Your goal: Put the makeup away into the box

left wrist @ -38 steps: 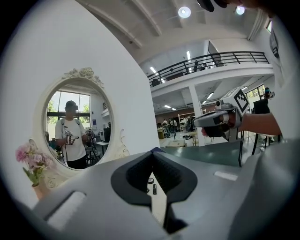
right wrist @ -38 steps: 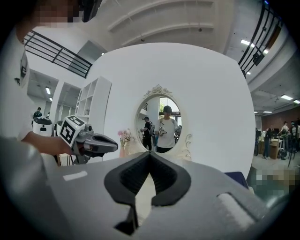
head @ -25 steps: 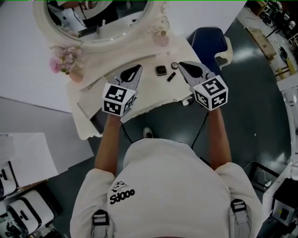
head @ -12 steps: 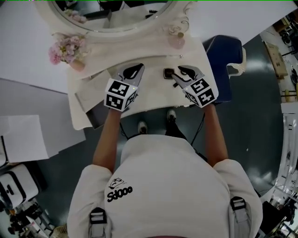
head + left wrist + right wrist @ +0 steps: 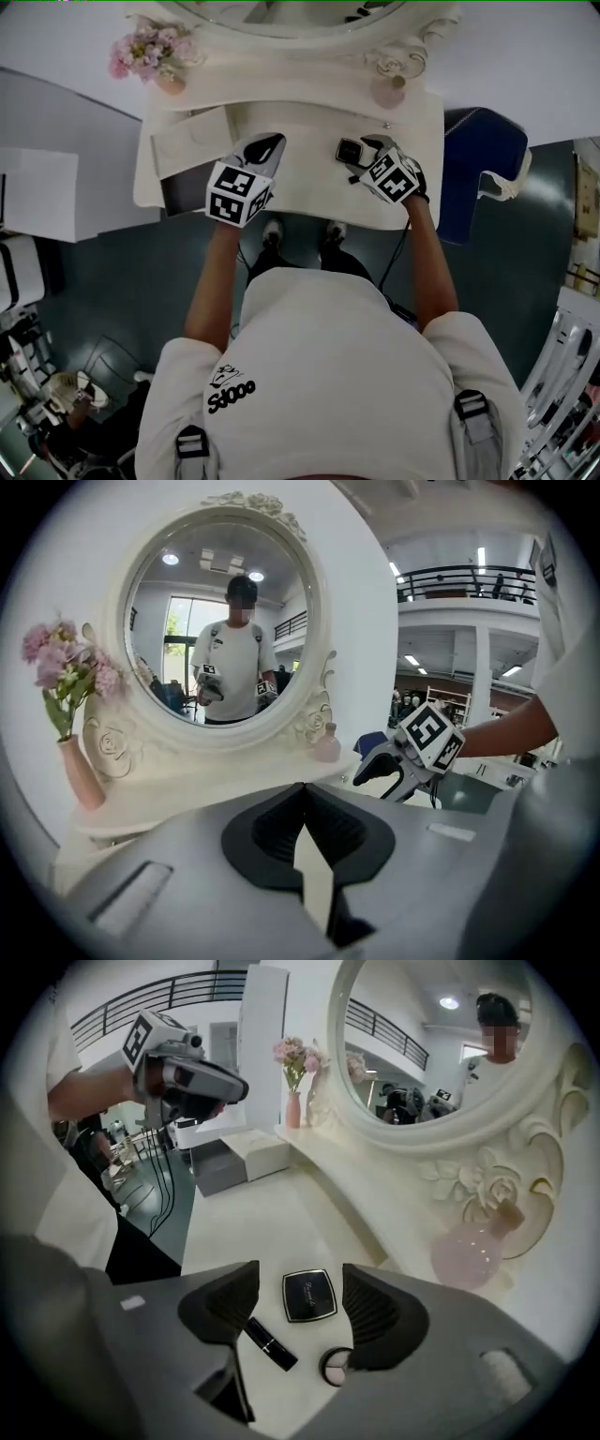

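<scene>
The square black compact lies flat on the white vanity top, framed between the jaws of the right gripper. Those jaws have just been opening and stand wide apart above it, pressing on nothing. A black lipstick tube lies just beside the compact, and a small round pot sits near the other pad. The compact looks light, stiff and glossy — likely slippery. It is also so low that the pads would need to come right down to the table top and pinch two opposite edges rather than the lid face. The lipstick tube may roll if nudged. The left gripper has its jaws together and empty, on the side of the pale box — presumably where the makeup goes.
</scene>
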A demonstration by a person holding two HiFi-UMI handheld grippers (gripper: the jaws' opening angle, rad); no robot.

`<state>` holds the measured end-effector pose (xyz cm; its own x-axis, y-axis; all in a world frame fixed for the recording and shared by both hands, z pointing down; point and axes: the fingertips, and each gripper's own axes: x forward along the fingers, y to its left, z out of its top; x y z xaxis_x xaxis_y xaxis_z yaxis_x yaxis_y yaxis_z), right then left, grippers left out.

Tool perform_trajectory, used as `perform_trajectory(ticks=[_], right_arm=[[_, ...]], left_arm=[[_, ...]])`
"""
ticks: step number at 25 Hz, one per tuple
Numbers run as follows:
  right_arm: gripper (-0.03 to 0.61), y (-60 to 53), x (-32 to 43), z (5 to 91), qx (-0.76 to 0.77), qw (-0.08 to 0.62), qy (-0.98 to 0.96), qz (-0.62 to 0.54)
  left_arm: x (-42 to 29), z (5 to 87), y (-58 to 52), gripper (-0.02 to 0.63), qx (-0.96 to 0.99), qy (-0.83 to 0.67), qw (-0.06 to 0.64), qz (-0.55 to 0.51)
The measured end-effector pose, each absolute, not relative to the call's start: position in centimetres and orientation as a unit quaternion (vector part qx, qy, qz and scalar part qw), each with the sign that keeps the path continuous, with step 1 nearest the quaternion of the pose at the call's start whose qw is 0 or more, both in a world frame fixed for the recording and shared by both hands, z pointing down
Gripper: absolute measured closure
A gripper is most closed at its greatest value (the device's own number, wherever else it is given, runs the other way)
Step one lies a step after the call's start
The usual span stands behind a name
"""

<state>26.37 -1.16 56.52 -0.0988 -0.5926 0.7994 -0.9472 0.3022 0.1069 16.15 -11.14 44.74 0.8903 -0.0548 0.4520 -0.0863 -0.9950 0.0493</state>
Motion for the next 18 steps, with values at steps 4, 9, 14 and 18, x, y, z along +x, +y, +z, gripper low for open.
perform_trajectory(ticks=[4,9,14,18], right_arm=[[0.273,-1.8,27.1,60.1,0.479,0.430,-0.730,0.231],[0.252,-2.1,27.5,63.9,0.422,0.455,-0.749,0.231],[0.238,-2.6,28.0,66.0,0.400,0.479,-0.748,0.225],[0.261,-2.5,27.8,66.8,0.391,0.484,-0.744,0.243]], left_arm=[[15.2,46.0,-11.1,0.595,0.966,-0.089,0.052,0.239],[14.1,47.8,-10.4,0.595,0.955,-0.156,0.087,0.238],[12.7,48.7,-9.7,0.595,0.948,-0.191,0.097,0.237],[10.5,49.1,-10.5,0.595,0.939,-0.228,0.115,0.232]])
